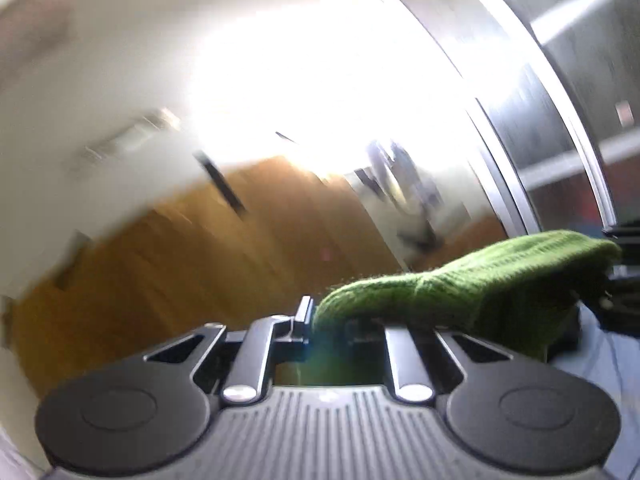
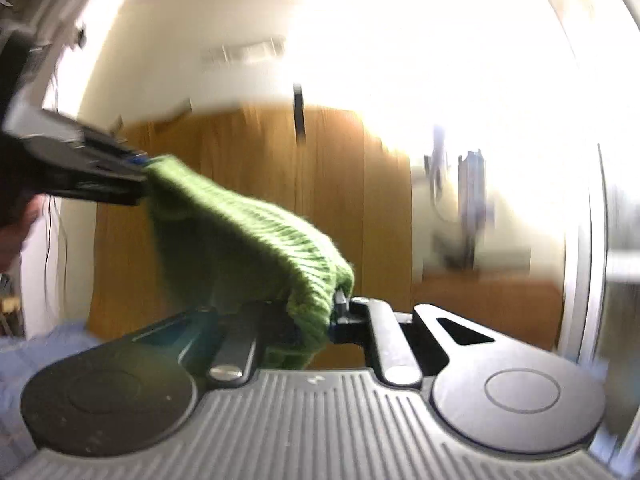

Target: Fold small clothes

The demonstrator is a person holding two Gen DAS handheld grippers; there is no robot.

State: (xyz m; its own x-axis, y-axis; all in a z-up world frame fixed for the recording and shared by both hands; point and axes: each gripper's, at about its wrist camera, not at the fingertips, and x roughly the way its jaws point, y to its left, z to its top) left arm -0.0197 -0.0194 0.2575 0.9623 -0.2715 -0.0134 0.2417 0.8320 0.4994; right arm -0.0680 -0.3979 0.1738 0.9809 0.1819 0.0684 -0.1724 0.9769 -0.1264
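A green ribbed knit garment (image 1: 480,280) hangs stretched in the air between my two grippers. In the left wrist view my left gripper (image 1: 314,320) is shut on one end of it, and the knit runs off to the right, where the right gripper (image 1: 614,276) holds the other end at the frame edge. In the right wrist view my right gripper (image 2: 334,312) is shut on a bunched end of the garment (image 2: 248,232). The cloth rises to the upper left, where the left gripper (image 2: 142,176) pinches it. Both views are blurred.
A wooden door or panel (image 2: 280,200) and a white wall stand straight ahead. A blue cloth surface (image 2: 40,352) lies low below the grippers. Metal frames (image 1: 520,120) run along the right. A person's hand (image 2: 12,232) shows behind the left gripper.
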